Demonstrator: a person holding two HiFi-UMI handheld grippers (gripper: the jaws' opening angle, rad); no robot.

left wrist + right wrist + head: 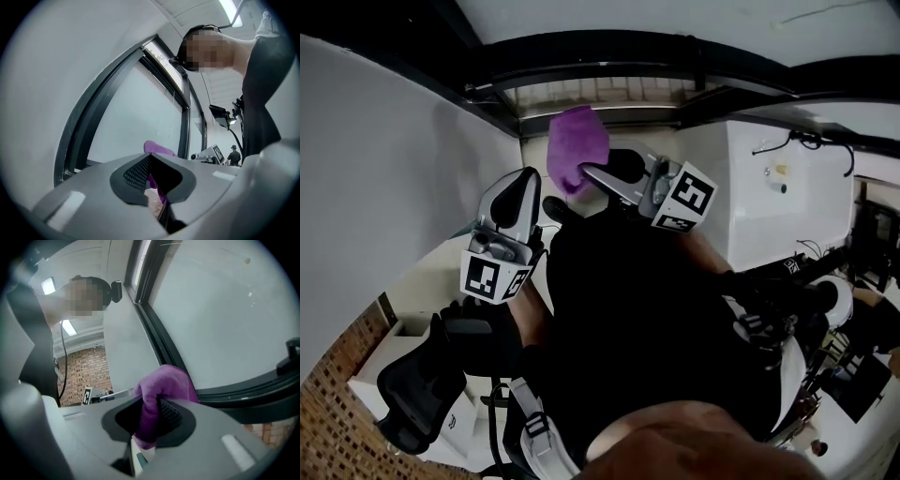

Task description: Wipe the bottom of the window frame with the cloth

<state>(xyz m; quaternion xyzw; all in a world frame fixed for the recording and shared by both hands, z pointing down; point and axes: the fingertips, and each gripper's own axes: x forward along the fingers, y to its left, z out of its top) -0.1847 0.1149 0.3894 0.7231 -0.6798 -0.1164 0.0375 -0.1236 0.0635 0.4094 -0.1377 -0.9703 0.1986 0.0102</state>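
Two claws point up toward the window, and your dark torso hides most of the head view below them. Your right claw (154, 404) is clamped on the cloth (165, 380), bunched over its tips. Whether the cloth touches the frame (248, 394) beyond is unclear. Your left claw (150, 158), tips together and empty, faces the glass (136, 122).
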